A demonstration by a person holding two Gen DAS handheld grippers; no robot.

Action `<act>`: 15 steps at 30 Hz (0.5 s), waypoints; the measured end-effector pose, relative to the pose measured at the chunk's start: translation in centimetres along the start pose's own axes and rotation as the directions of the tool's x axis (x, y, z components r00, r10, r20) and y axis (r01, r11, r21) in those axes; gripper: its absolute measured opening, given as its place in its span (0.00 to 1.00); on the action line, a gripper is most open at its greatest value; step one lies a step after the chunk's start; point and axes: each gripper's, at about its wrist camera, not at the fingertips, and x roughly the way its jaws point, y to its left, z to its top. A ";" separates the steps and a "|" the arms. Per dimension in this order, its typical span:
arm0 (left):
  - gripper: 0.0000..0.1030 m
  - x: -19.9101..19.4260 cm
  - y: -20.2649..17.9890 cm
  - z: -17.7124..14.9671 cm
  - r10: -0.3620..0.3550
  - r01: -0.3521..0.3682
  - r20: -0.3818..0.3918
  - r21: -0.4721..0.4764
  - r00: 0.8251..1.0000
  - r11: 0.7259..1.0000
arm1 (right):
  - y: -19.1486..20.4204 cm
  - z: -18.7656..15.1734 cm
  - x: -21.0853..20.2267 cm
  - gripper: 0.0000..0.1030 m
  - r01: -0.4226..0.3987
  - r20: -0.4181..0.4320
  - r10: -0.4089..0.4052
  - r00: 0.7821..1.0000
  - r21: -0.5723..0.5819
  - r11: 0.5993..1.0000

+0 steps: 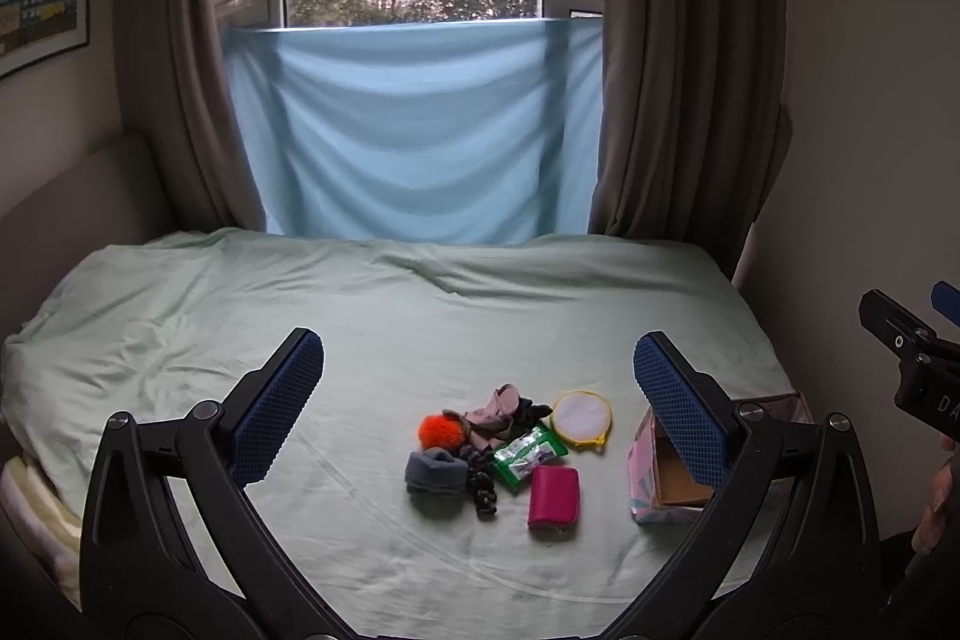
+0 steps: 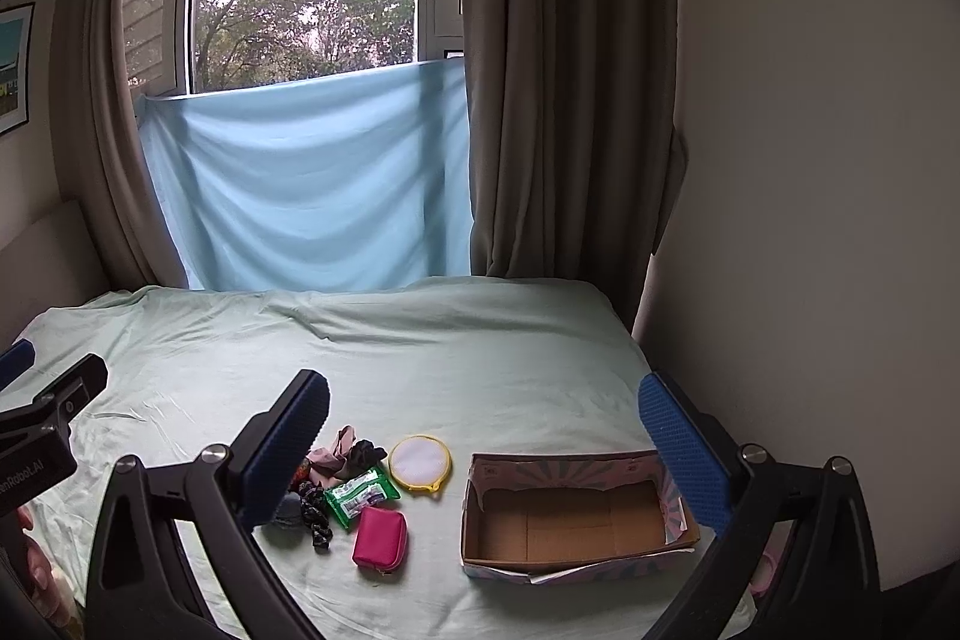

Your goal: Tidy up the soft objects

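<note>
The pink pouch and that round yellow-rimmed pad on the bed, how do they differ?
The pink pouch is rectangular, padded and solid magenta; the round pad is a flat disc, white with a yellow rim. The pouch lies nearer the cameras, the pad farther back. Both rest on the green sheet, left of the open cardboard box, untouched by either gripper.

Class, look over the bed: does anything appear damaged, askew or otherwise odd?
The cardboard box looks damaged: its rim is torn and ragged along the far wall and near edge. It sits empty, beside the heaped soft items.
</note>
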 end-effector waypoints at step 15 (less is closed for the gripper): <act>1.00 -0.1 -0.2 -0.2 -0.003 0.003 0.006 0.005 1.000 1.000 | 0.1 0.0 0.0 1.00 0.006 0.001 -0.006 1.000 -0.006 1.000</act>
